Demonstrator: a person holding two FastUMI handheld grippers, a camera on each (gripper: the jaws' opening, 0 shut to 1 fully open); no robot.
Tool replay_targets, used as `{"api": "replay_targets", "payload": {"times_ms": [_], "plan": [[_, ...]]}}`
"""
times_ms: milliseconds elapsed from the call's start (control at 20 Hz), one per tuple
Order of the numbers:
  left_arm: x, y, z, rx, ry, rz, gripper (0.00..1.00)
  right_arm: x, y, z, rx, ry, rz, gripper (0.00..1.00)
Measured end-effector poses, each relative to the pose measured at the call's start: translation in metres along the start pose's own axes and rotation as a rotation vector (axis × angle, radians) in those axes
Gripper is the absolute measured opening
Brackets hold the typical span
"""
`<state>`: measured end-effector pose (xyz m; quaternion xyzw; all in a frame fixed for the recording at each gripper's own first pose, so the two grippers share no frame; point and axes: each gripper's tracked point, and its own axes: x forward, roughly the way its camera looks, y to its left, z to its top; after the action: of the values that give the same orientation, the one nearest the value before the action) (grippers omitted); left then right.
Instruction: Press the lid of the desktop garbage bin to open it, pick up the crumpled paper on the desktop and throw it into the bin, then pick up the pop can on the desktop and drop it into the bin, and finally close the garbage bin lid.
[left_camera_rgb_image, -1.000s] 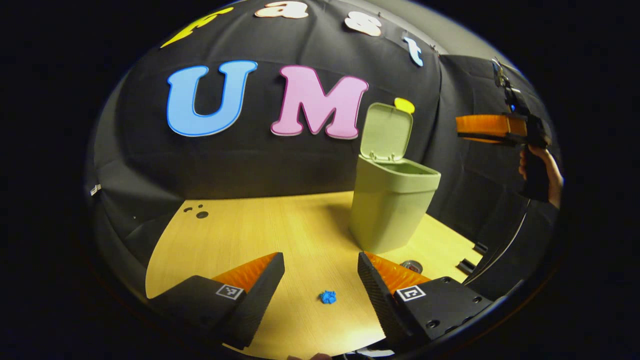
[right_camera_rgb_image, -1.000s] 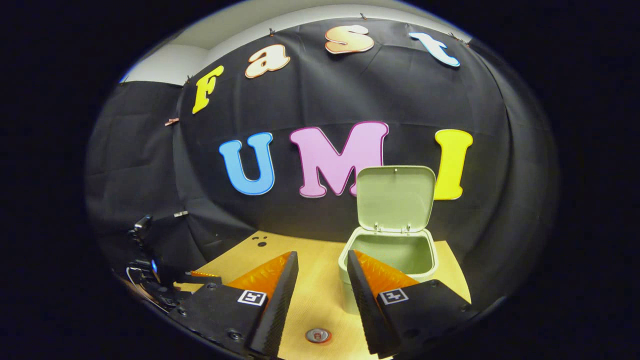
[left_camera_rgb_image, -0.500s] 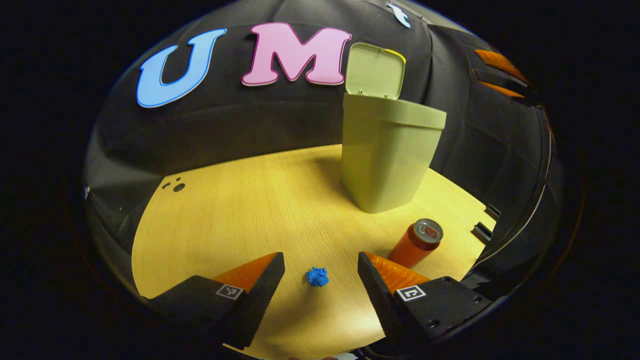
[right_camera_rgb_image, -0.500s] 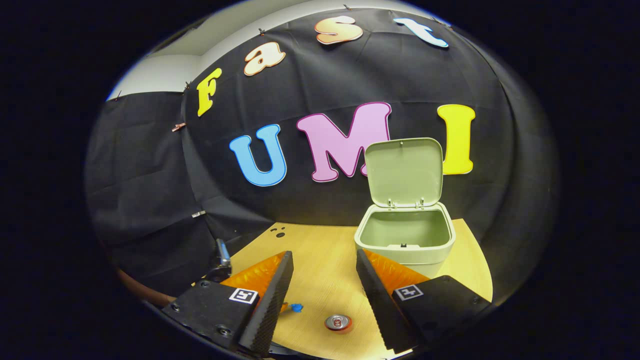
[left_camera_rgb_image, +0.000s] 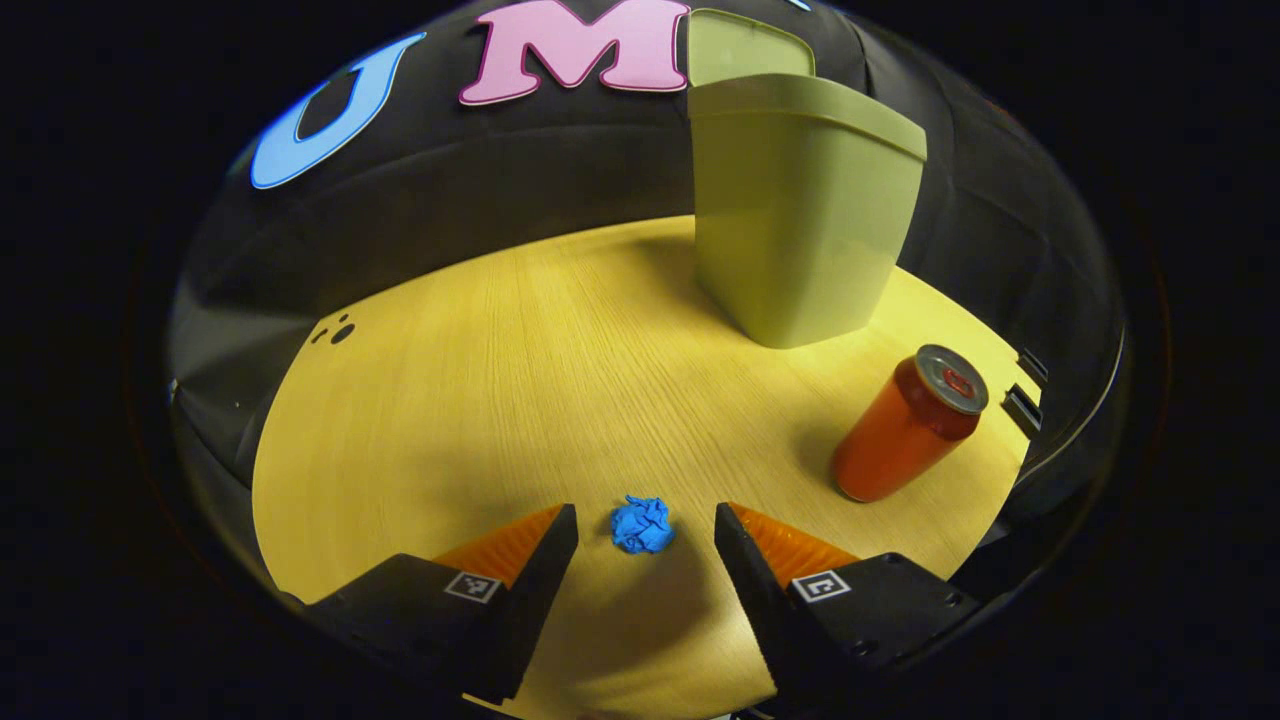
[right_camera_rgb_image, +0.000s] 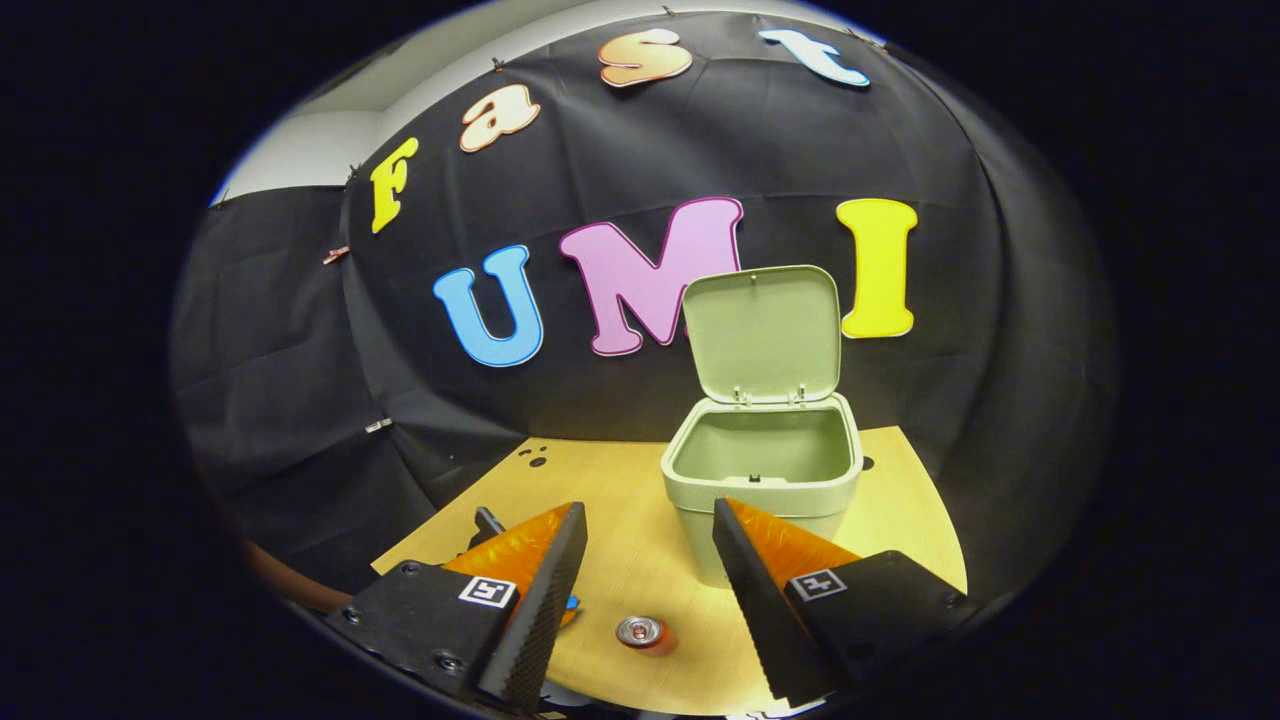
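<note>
left gripper (left_camera_rgb_image: 645, 530) released, crumpled paper (left_camera_rgb_image: 642, 524) between its fingertips; pop can (left_camera_rgb_image: 908, 424) right, bin (left_camera_rgb_image: 800, 210) far; right gripper (right_camera_rgb_image: 645, 530) released.

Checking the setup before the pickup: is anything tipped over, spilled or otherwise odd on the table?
Nothing stands out. The bin stands upright with its lid swung open, the can stands upright near it, and the blue paper ball lies on the table between the open left gripper fingers.
</note>
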<state>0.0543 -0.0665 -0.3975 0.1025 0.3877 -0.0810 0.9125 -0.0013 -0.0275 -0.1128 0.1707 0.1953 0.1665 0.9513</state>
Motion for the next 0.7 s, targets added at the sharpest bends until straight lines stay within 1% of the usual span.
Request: {"api": "replay_targets", "payload": {"times_ms": [150,250,300,450,500,550,600,650,700], "plan": [[0.01,0.002,-0.011,0.032,0.035,0.027,0.83,-0.003,-0.008,-0.002,-0.021,0.01,-0.02,0.83],[0.014,-0.001,-0.012,0.039,0.042,0.021,0.78,-0.004,-0.008,-0.004,-0.017,0.015,-0.023,0.83],[0.015,-0.003,-0.011,0.037,0.042,0.015,0.74,-0.005,-0.009,-0.006,-0.016,0.017,-0.026,0.83],[0.021,-0.002,-0.014,0.038,0.051,0.009,0.67,-0.007,-0.008,-0.007,-0.007,0.022,-0.028,0.83],[0.022,-0.001,-0.015,0.042,0.059,0.013,0.59,-0.008,-0.008,-0.009,-0.008,0.022,-0.029,0.84],[0.024,-0.002,-0.017,0.045,0.061,0.012,0.56,-0.01,-0.008,-0.01,-0.01,0.023,-0.031,0.83],[0.024,-0.003,-0.014,0.048,0.052,0.007,0.48,-0.011,-0.008,-0.01,-0.011,0.025,-0.032,0.83],[0.024,-0.002,-0.014,0.057,0.049,0.014,0.47,-0.012,-0.008,-0.011,-0.012,0.026,-0.033,0.83],[0.024,-0.002,-0.013,0.061,0.046,0.015,0.39,-0.013,-0.008,-0.013,-0.011,0.031,-0.034,0.83]]}}
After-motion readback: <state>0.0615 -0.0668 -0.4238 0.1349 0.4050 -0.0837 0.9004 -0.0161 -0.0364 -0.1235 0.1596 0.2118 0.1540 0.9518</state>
